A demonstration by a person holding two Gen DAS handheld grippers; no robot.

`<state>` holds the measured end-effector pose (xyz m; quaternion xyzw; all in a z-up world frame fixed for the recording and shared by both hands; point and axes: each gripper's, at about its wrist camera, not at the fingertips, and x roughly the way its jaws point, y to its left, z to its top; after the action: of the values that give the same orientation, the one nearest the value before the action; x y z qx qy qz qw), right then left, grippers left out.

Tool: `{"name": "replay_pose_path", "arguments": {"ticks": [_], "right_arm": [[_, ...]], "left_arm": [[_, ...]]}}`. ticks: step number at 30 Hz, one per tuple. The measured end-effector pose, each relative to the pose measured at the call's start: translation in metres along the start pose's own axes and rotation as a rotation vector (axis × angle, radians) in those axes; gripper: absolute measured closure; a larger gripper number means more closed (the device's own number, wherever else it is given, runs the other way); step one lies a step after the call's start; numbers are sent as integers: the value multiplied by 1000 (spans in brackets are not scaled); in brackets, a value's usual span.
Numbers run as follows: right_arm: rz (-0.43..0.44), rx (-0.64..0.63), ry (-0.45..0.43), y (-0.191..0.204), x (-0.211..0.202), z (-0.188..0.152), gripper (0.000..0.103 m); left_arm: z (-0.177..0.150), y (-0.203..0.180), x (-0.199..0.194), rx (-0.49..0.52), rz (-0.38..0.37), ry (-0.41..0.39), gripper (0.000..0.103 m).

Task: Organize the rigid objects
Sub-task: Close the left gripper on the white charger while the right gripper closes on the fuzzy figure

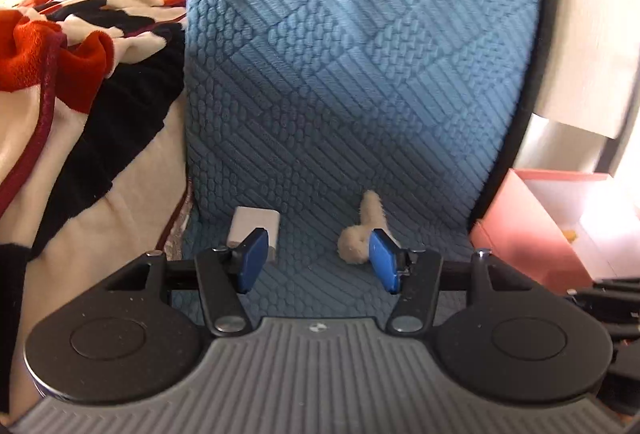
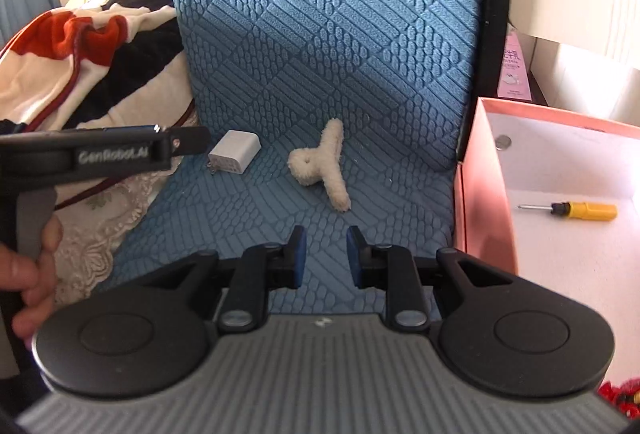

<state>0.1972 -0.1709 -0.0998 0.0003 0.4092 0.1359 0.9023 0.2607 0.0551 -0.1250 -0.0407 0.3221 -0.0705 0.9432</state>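
A white charger plug (image 2: 235,157) and a fluffy cream hair clip (image 2: 322,164) lie on the blue quilted seat cushion (image 2: 328,34). In the left wrist view the plug (image 1: 256,224) sits just behind the left fingertip and the clip (image 1: 358,238) just behind the right one. My left gripper (image 1: 317,260) is open and empty, low over the cushion between the two; it also shows from the side in the right wrist view (image 2: 188,142). My right gripper (image 2: 326,254) is partly open and empty, nearer the seat's front. A pink box (image 2: 486,170) holds a yellow screwdriver (image 2: 580,210) and a coin (image 2: 504,143).
A red, black and cream blanket (image 1: 80,82) is piled left of the cushion, over lace fabric (image 2: 92,222). The pink box (image 1: 528,230) stands right of the seat. White furniture (image 1: 592,34) and a pink carton (image 2: 514,70) are behind it.
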Motion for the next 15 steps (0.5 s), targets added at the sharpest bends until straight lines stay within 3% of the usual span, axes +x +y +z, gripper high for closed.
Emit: {"name": "replay_pose_path", "arguments": {"ticks": [9,13,15], "right_arm": [[8,-1,13,-5,37,18,78],[4,-36,22,-2,59,25,62],[8,-65,36,1,73,28,62]], "left_arm": [[12,21,53,-78,35,79,41],[15,32,76,-106,71,124,41],[18,39,87,-121,89,150,38]]}}
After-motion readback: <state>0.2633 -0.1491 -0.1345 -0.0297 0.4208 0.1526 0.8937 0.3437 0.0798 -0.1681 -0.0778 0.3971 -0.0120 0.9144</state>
